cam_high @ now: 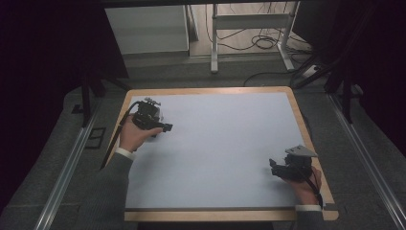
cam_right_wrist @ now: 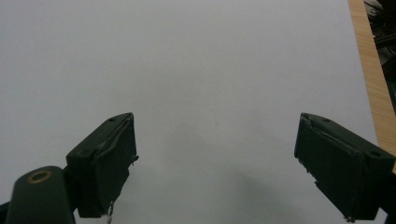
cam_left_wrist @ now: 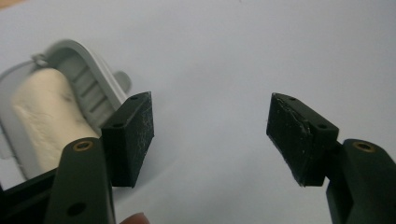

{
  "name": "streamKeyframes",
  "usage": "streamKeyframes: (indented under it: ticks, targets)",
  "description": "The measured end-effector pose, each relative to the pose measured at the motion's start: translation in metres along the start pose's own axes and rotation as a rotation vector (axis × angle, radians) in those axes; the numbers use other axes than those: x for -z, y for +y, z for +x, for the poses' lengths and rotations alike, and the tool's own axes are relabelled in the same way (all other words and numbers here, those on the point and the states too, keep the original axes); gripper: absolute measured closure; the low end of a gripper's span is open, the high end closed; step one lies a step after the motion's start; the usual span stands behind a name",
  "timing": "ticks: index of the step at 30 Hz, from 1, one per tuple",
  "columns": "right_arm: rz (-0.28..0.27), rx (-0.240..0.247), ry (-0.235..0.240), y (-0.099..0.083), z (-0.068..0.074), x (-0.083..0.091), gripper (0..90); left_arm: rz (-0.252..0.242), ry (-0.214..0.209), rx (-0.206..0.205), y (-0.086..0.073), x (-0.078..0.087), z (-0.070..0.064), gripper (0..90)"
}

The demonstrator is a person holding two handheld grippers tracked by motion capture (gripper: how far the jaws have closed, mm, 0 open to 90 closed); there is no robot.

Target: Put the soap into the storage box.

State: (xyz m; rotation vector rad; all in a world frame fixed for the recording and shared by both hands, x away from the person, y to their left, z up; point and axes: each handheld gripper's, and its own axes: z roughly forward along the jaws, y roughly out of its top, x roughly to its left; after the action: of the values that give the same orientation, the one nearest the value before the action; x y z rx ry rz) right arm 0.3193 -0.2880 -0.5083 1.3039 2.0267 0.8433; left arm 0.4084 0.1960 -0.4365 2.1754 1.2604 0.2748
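While the right gripper (cam_right_wrist: 215, 163) waits wide open over the bare mat (cam_high: 220, 143), the left gripper (cam_left_wrist: 210, 135) hangs open beside the roller (cam_left_wrist: 44, 116), seemingly poised to grasp it.

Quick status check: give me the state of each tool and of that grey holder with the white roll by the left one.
left tool: open, jaws wide apart, nothing between them.
right tool: open, jaws wide apart, nothing between them, over bare mat.
grey holder: lying on the mat beside the left tool's jaw, not gripped.
white roll: seated inside the grey holder.
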Motion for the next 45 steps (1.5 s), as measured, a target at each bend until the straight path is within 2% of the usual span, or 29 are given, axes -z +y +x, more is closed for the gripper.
streamKeyframes:
  ticks: [6, 10, 15, 17, 28, 31, 36, 45]
  targets:
    - [0.000, -0.001, 0.000, 0.000, 0.000, 0.000, 12.6, -0.010, -0.044, -0.031, -0.016, -0.008, -0.019, 32.4]
    - [0.004, 0.002, -0.001, 0.000, 0.001, -0.001, 12.6, -0.010, -0.053, -0.074, -0.024, -0.014, -0.033, 32.5]
    - [-0.001, 0.000, -0.002, 0.000, 0.001, 0.001, 12.6, -0.014, -0.092, -0.100, -0.035, -0.020, -0.042, 32.4]
    - [-0.002, 0.001, -0.002, 0.000, 0.001, 0.001, 12.6, -0.015, -0.095, -0.108, -0.042, -0.022, -0.045, 32.4]
    - [-0.003, 0.007, 0.001, 0.001, 0.002, 0.001, 12.6, -0.028, -0.120, -0.100, -0.077, -0.026, -0.054, 31.8]
    - [-0.003, 0.008, 0.001, 0.001, 0.003, 0.001, 12.6, -0.031, -0.125, -0.083, -0.085, -0.029, -0.054, 31.6]
    - [-0.003, 0.008, 0.000, 0.001, 0.003, 0.001, 12.6, -0.030, -0.127, -0.071, -0.091, -0.031, -0.051, 31.4]
    - [-0.005, 0.009, 0.001, 0.002, 0.005, 0.001, 12.6, -0.029, -0.129, -0.069, -0.092, -0.032, -0.049, 30.6]
